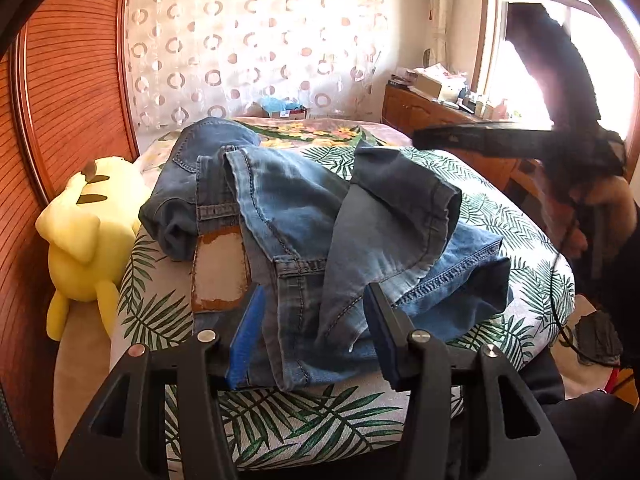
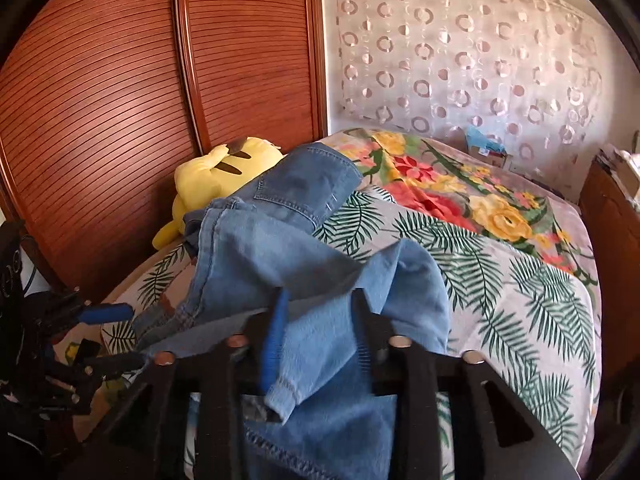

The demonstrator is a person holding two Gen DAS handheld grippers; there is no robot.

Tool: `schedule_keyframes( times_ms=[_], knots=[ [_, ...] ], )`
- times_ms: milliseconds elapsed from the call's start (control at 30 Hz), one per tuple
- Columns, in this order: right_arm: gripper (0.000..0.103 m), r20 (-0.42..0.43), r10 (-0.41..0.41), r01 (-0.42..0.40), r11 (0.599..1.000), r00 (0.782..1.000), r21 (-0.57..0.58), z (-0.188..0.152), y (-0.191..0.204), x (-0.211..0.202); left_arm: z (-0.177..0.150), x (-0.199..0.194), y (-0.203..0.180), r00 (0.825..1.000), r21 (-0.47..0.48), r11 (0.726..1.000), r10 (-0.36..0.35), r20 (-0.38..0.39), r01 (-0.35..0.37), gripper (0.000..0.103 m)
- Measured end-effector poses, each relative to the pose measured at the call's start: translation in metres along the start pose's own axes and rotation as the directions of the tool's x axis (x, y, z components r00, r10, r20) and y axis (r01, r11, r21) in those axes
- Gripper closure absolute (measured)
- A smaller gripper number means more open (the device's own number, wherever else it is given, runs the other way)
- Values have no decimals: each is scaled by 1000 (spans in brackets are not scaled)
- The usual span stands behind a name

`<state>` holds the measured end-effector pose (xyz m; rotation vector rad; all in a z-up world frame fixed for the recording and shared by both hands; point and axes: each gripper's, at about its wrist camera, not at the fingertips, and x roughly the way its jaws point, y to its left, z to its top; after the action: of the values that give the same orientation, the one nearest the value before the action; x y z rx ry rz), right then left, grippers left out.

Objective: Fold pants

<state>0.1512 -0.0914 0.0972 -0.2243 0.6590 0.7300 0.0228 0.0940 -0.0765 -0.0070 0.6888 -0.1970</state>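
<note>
Blue denim pants (image 1: 304, 216) lie crumpled in a heap on a bed with a leaf-print cover (image 1: 280, 416). Their waistband with a pale leather patch (image 1: 220, 268) faces the left gripper. My left gripper (image 1: 314, 300) is open, its blue-padded fingers (image 1: 248, 328) straddling the near edge of the denim without pinching it. In the right wrist view the pants (image 2: 280, 248) fill the middle. My right gripper (image 2: 320, 300) is open, and a pant leg hem (image 2: 284, 396) drapes between its fingers. The right gripper also shows, blurred, in the left wrist view (image 1: 500, 140) above the bed's right side.
A yellow plush toy (image 1: 84, 240) lies at the bed's left edge against a wooden slatted wardrobe (image 1: 60, 100). A floral blanket (image 2: 460, 184) covers the far part of the bed. A wooden dresser (image 1: 432, 112) with clutter stands under the window at right.
</note>
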Motion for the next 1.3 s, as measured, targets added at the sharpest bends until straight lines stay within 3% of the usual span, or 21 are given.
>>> schedule_keyframes(
  times_ms=[100, 400, 433, 500, 633, 867, 1167, 1267, 1300],
  knots=[
    [55, -5, 12, -12, 1000, 1000, 4, -10, 8, -7, -1, 3, 3, 1000, -7, 1000, 2, -4, -2, 51],
    [55, -129, 6, -3, 1000, 992, 27, -26, 18, 19, -2, 5, 8, 1000, -17, 1000, 7, -11, -7, 51],
    [71, -136, 7, -4, 1000, 991, 27, -24, 18, 22, -2, 5, 9, 1000, -19, 1000, 10, -11, -10, 51],
    [92, -144, 15, -13, 1000, 989, 10, -18, 20, 27, -3, 3, 13, 1000, -27, 999, 18, -9, -18, 51],
    [97, -114, 59, -63, 998, 992, -28, 6, 27, 31, -5, 0, 21, 999, -43, 999, 34, -4, -34, 50],
    [97, -83, 123, -129, 989, 989, -68, 53, 45, 55, -8, -5, 34, 999, -66, 996, 53, 1, -52, 50],
    [96, -99, 147, -153, 987, 984, -56, 88, 53, 101, -9, -7, 39, 999, -73, 996, 52, 2, -52, 50],
    [80, -93, 155, -159, 987, 984, -39, 91, 49, 104, -8, -10, 39, 999, -72, 996, 50, 10, -49, 50],
    [69, -82, 163, -166, 985, 983, -35, 91, 46, 101, -8, -11, 39, 999, -71, 996, 49, 12, -48, 50]
  ],
)
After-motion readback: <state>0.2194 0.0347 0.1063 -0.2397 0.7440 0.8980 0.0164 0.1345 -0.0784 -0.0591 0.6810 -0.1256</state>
